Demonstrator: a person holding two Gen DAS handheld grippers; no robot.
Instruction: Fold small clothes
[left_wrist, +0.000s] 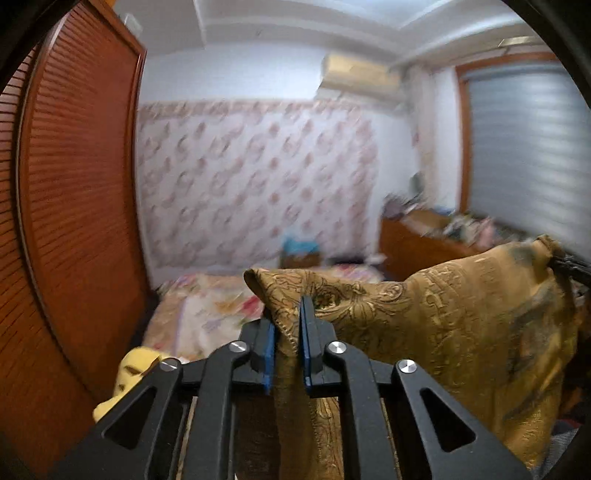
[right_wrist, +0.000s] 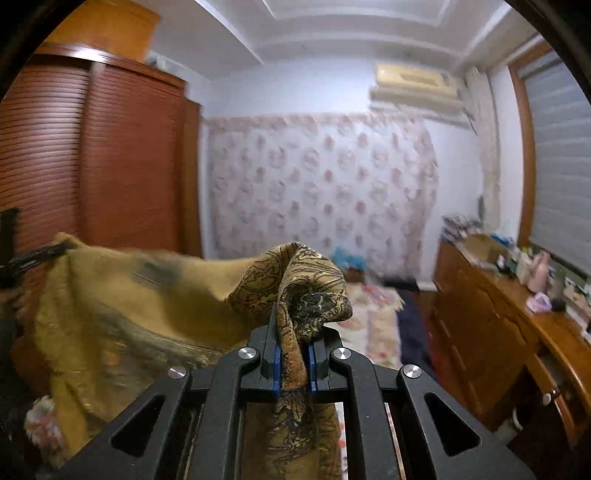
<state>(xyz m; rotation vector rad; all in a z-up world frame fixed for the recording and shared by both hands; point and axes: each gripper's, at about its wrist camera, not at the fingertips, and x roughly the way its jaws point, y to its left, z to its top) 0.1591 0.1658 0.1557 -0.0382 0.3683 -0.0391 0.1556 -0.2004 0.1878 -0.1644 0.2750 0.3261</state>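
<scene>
Left wrist view, left gripper (left_wrist: 287, 325) clenched on one corner of the golden patterned cloth (left_wrist: 461, 317), right gripper (right_wrist: 295, 332) pinching the other corner, cloth stretched between them above the floral bed (left_wrist: 199, 310).

1. The left gripper (left_wrist: 287, 325) points forward and a little downward, its blue-padded jaws nearly closed and pinching a corner of the mustard patterned cloth (left_wrist: 461, 317).
2. The right gripper (right_wrist: 295, 339) takes the same slightly downward pose, its jaws clamped narrowly on another bunched corner of that cloth.
3. Each gripper shows as a dark shape at the edge of the other's view.
</scene>
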